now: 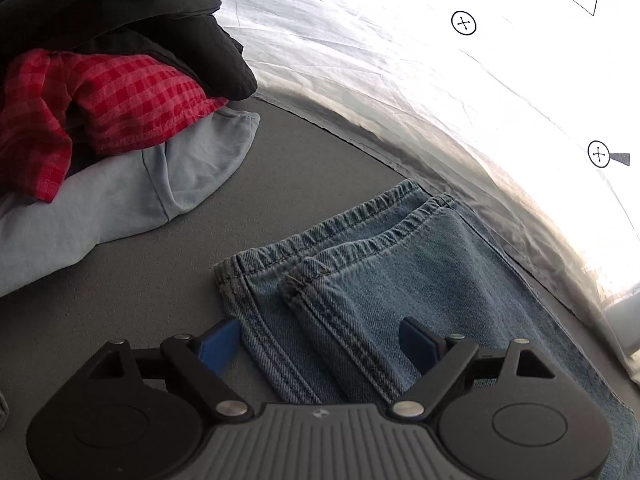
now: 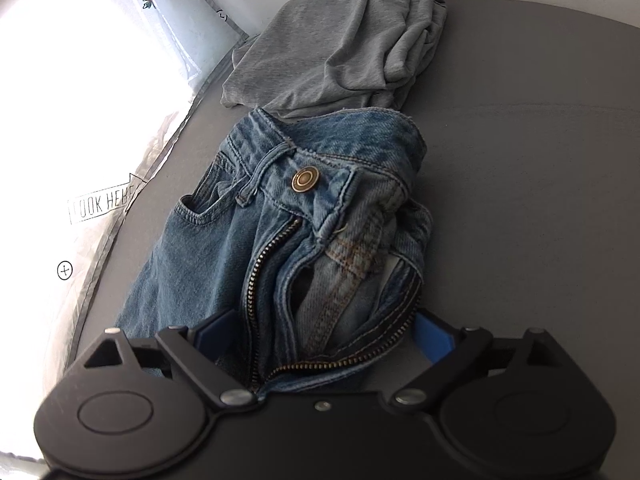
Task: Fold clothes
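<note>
on the grey table [image 1: 160, 300], folded jeans [image 1: 400, 272], left hand-held gripper [image 1: 320, 344] and right hand-held gripper [image 2: 324, 332] both released

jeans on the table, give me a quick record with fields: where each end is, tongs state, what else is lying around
garment: jeans, lying on the grey table
leg end: two hems side by side, under the left tongs
waist end: fly unzipped, button undone, under the right tongs
left tongs: open, denim between the jaws, not pinched
right tongs: open, straddling the zipper
beyond waist: grey garment, roughly folded
beside hems: pile of black, red checked and light blue clothes
</note>
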The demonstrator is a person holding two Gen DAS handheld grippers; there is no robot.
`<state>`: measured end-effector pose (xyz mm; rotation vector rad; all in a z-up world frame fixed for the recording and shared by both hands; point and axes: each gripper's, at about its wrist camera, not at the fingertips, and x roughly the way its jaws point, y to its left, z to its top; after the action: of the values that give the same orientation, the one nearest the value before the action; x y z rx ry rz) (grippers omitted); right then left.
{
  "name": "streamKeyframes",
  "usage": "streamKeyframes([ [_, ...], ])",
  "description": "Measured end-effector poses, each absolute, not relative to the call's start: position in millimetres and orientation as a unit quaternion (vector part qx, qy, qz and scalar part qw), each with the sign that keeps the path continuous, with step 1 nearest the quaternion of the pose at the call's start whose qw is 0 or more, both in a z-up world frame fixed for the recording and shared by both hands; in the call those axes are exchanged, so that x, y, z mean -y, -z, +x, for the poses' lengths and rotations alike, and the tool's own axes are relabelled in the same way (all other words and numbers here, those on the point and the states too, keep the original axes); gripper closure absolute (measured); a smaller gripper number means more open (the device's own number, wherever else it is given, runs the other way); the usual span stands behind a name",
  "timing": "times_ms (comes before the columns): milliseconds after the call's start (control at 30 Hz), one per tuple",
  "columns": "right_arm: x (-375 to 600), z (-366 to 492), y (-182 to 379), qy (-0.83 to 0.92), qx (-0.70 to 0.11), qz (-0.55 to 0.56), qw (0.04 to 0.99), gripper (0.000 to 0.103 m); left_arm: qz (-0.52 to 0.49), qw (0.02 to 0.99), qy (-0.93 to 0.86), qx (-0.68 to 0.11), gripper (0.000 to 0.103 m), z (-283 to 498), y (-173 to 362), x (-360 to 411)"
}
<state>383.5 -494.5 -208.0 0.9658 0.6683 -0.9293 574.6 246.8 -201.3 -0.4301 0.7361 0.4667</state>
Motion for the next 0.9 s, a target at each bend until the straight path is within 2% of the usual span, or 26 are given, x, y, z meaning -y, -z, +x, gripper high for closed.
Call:
streamKeyframes([
  [33, 493, 387, 208, 0.424, -0.31, 0.43, 0.734, 0.006, -0.203, 0.883, -0.232, -0.354, 0.017, 578, 201, -246],
  [67, 491, 389, 208, 0.426, -0.316, 0.422, 0.735, 0.006, -0.194, 0.881, -0.241, -0.357, 0.023, 580, 201, -244],
  [100, 490, 391, 207, 0.428, -0.32, 0.417, 0.735, 0.007, -0.18, 0.881, -0.251, -0.359, 0.046, 582, 200, -242],
  [167, 490, 392, 206, 0.433, -0.327, 0.412, 0.733, 0.012, -0.164, 0.881, -0.256, -0.364, 0.07, 584, 197, -241],
  [200, 491, 391, 205, 0.435, -0.33, 0.41, 0.731, 0.022, -0.171, 0.88, -0.255, -0.362, 0.079, 583, 196, -244],
  [233, 492, 389, 204, 0.43, -0.329, 0.413, 0.732, 0.039, -0.182, 0.879, -0.253, -0.36, 0.08, 581, 196, -248],
  [267, 493, 387, 203, 0.419, -0.326, 0.42, 0.736, 0.049, -0.189, 0.879, -0.253, -0.357, 0.084, 579, 194, -250],
  [333, 495, 378, 200, 0.413, -0.313, 0.438, 0.734, 0.061, -0.185, 0.882, -0.249, -0.356, 0.087, 575, 189, -251],
  [433, 498, 366, 190, 0.4, -0.294, 0.447, 0.744, 0.071, -0.17, 0.887, -0.241, -0.356, 0.09, 563, 176, -249],
  [600, 513, 340, 172, 0.388, -0.256, 0.468, 0.752, 0.078, -0.208, 0.878, -0.241, -0.358, 0.09, 522, 162, -259],
  [667, 520, 332, 164, 0.399, -0.255, 0.445, 0.76, 0.082, -0.212, 0.874, -0.241, -0.364, 0.09, 495, 160, -256],
  [700, 524, 326, 159, 0.407, -0.257, 0.427, 0.765, 0.088, -0.212, 0.874, -0.24, -0.366, 0.091, 478, 159, -253],
  [900, 547, 303, 157, 0.41, -0.299, 0.351, 0.787, 0.089, -0.226, 0.865, -0.238, -0.379, 0.091, 362, 153, -241],
])
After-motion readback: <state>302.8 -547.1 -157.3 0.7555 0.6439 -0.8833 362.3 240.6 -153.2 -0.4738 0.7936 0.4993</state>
